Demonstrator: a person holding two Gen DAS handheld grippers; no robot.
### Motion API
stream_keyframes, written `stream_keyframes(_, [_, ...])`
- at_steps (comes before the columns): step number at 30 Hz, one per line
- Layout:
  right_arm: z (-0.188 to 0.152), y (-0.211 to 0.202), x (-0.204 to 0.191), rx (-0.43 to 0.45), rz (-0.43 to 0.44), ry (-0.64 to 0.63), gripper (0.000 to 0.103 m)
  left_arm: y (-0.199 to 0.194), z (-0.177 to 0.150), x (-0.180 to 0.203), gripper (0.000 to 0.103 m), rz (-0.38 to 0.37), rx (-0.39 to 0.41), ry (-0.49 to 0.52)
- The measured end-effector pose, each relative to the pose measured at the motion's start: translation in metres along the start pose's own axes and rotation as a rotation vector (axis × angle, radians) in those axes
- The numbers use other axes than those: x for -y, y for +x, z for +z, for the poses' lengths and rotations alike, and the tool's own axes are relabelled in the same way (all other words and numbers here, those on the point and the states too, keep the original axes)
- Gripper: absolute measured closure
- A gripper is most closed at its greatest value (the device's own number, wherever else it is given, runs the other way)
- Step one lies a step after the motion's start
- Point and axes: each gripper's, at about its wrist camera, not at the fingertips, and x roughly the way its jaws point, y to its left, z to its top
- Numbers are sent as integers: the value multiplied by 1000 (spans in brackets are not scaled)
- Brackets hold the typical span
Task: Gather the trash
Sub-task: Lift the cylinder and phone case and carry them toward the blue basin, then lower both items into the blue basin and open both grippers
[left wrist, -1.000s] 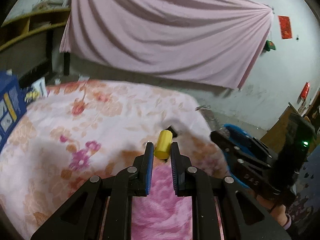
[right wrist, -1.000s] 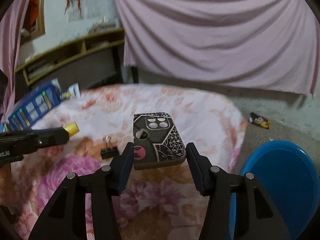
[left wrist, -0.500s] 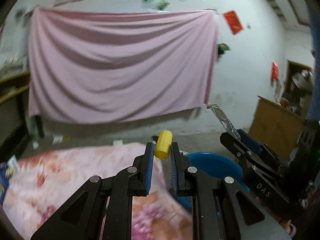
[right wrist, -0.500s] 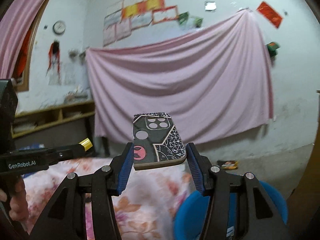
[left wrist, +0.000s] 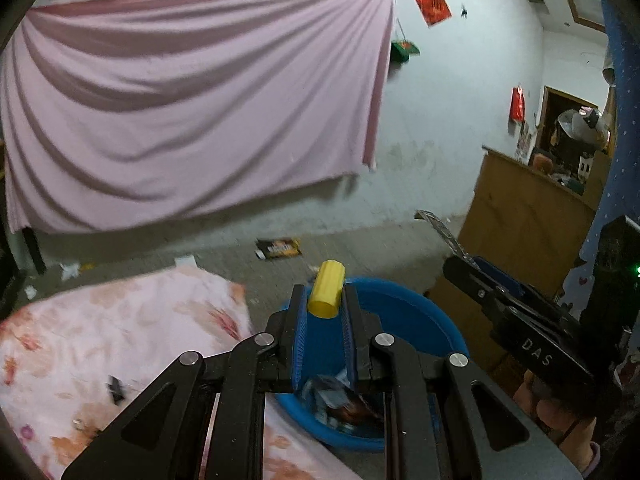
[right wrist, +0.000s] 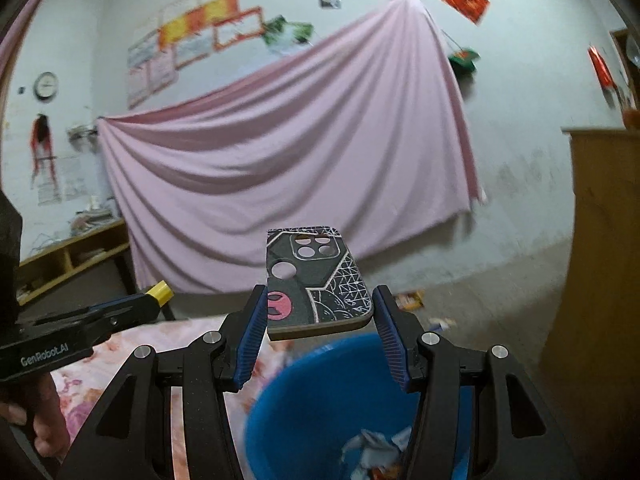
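Observation:
My left gripper (left wrist: pixel 323 312) is shut on a small yellow cylinder (left wrist: pixel 328 290) and holds it above the near rim of a blue basin (left wrist: pixel 416 320) with crumpled trash inside. My right gripper (right wrist: pixel 320 316) is shut on a black patterned phone case (right wrist: pixel 316 276), held level above the same blue basin (right wrist: pixel 280 408). The right gripper also shows at the right of the left wrist view (left wrist: pixel 460 264). The left gripper with the yellow cylinder (right wrist: pixel 159 291) shows at the left of the right wrist view.
A bed with a pink floral sheet (left wrist: pixel 100 336) lies left of the basin; a black binder clip (left wrist: pixel 116 388) lies on it. A wooden cabinet (left wrist: pixel 520 224) stands right of the basin. A wrapper (left wrist: pixel 279 248) lies on the floor below the pink wall curtain (left wrist: pixel 192 100).
Both grippers lifted off the bed and swung right, still holding the cylinder and the phone case. They now hang over the blue basin.

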Motion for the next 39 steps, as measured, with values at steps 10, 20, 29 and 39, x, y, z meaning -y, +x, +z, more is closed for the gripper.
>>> stream_keyframes(10, [-12,17,22,-170,-60,73,52,45,3,10,89,-73,-151,-56])
stream_keyframes(20, [-17,21,27,-205,-59,87,52,36,0,-3,88,-46,-162,-90])
stream_keyframes(29, [-9,15,15,-151,-40,57,52,-1,6,-21,80,24,-66,-105])
stream_keyframes(39, [11,1,-36,-3,19,-43,47,-74,9,-65,64,161,90,-150])
